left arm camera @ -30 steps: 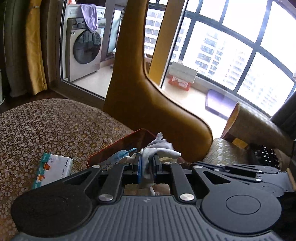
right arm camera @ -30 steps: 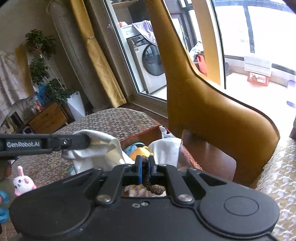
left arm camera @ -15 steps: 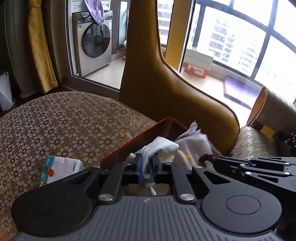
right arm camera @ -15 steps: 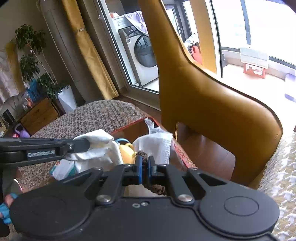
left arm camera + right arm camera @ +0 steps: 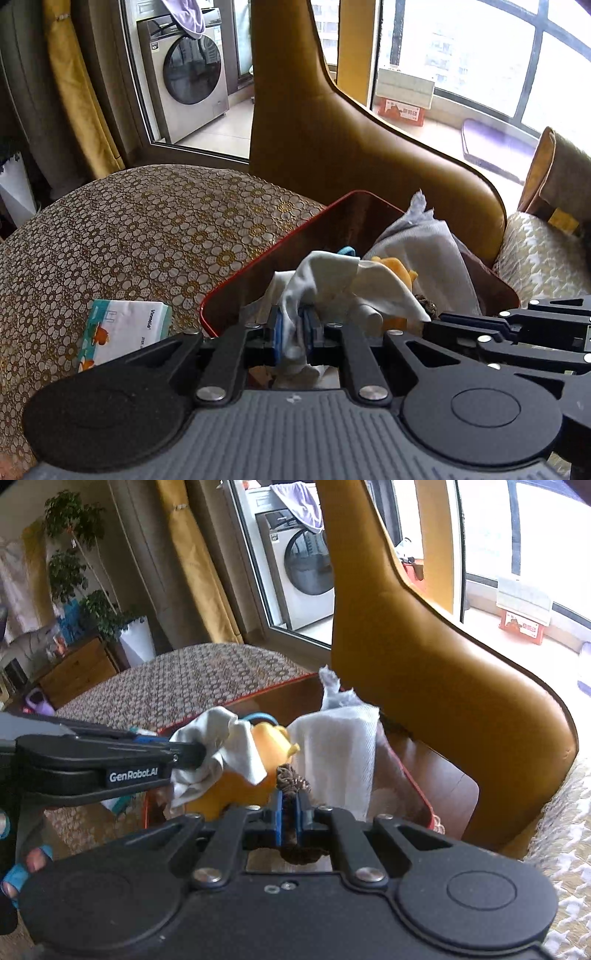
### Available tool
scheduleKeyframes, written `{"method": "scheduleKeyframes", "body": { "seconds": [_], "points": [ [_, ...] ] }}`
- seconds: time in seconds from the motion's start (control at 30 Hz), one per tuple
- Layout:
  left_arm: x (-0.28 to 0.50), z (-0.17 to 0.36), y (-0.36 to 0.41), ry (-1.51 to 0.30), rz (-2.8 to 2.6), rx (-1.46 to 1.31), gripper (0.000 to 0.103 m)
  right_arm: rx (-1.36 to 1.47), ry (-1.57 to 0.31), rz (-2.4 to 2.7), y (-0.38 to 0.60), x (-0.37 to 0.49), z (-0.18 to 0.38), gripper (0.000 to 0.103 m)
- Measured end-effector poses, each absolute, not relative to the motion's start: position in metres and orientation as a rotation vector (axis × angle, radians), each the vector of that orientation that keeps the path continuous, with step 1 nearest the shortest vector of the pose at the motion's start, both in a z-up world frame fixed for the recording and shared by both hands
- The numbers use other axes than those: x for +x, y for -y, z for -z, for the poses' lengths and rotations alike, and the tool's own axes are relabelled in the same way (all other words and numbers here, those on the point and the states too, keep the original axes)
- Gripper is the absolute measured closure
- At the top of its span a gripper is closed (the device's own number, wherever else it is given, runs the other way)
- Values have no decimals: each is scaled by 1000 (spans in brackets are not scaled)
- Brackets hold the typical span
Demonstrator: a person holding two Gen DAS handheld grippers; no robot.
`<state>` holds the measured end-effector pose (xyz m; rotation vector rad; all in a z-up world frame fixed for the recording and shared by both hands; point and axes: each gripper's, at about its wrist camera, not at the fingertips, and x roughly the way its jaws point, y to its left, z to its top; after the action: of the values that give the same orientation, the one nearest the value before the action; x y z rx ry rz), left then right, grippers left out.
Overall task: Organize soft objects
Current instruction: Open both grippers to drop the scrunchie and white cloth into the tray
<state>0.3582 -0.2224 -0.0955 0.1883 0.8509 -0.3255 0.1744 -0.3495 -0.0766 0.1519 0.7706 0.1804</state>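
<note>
White cloth (image 5: 325,273) above red-rimmed box (image 5: 258,266), chair back (image 5: 351,147) just behind.

The left tongs (image 5: 293,334) are showing matte black linkage arms studded with silver rivets, blue pads (image 5: 277,334) on the fingers, and a ribbed grey housing. The right tongs (image 5: 290,819) are wearing the same black arms and blue pads; white "GenRobot.AI" lettering is running along the left tongs' side.

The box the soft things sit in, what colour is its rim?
Red; the box rim shows best in the left wrist view.
</note>
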Motion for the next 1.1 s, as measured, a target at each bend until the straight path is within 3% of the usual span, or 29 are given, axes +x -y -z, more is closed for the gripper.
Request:
{"method": "scheduleKeyframes", "body": {
  "seconds": [0.27, 0.43, 0.6, 1.1],
  "points": [
    [350, 94, 225, -836, 335, 202, 91, 138, -786, -179, 347, 175, 81, 93],
    [342, 87, 222, -816, 333, 200, 91, 129, -766, -203, 345, 167, 76, 81],
    [334, 80, 216, -810, 340, 182, 91, 107, -721, -208, 339, 157, 65, 61],
    [283, 36, 190, -731, 351, 133, 91, 92, -641, -207, 339, 108, 27, 41]
  ]
}}
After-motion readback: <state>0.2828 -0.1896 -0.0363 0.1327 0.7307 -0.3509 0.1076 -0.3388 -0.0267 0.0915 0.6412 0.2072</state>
